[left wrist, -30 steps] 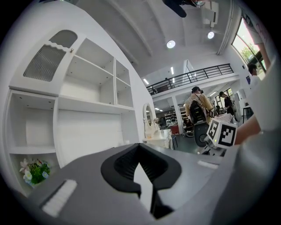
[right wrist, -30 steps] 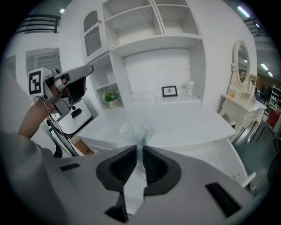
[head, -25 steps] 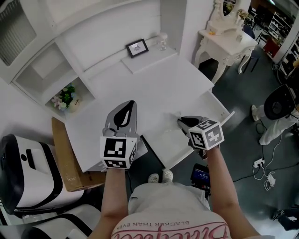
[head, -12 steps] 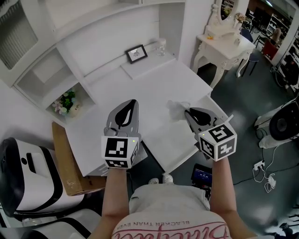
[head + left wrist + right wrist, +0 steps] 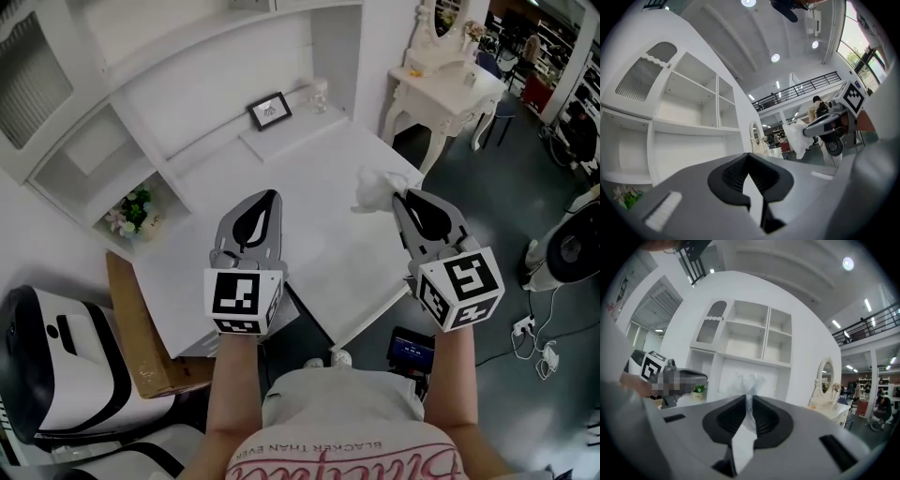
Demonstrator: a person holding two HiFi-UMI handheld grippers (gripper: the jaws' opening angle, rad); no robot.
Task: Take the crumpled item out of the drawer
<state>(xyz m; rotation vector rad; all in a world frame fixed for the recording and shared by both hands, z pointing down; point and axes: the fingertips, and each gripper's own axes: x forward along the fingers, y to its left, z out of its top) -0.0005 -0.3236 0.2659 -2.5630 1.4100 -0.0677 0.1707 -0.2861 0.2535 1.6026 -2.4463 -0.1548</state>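
Where the right gripper [image 5: 746,399] closes to a narrow gap, its jaws pinch one crumpled item [image 5: 750,383], a thin white sheet that runs down between the black pads and fans out above their tips. In the head view this item [image 5: 377,187] hangs off the tip of the right gripper [image 5: 398,197], lifted in the air above the right part of the white worktop [image 5: 309,178] and touching nothing else. The left gripper [image 5: 749,159] has its jaws together with nothing between them, and it hovers over the near left part of the worktop, well apart from the item.

Two grippers show, each with one cube of square black-and-white markers. On a raised ledge at the back of the worktop stand one framed picture [image 5: 269,110] and one glass jar [image 5: 321,91], near each other. One small pot of flowers [image 5: 131,206] sits in a low shelf compartment at the left. One cardboard box [image 5: 131,323] leans beside the worktop. One white dressing table [image 5: 445,75] stands at the far right.

The person's shirt [image 5: 347,422] bears upside-down print, "BLACKER THAN EVE", cut off; the red script below it is not readable.
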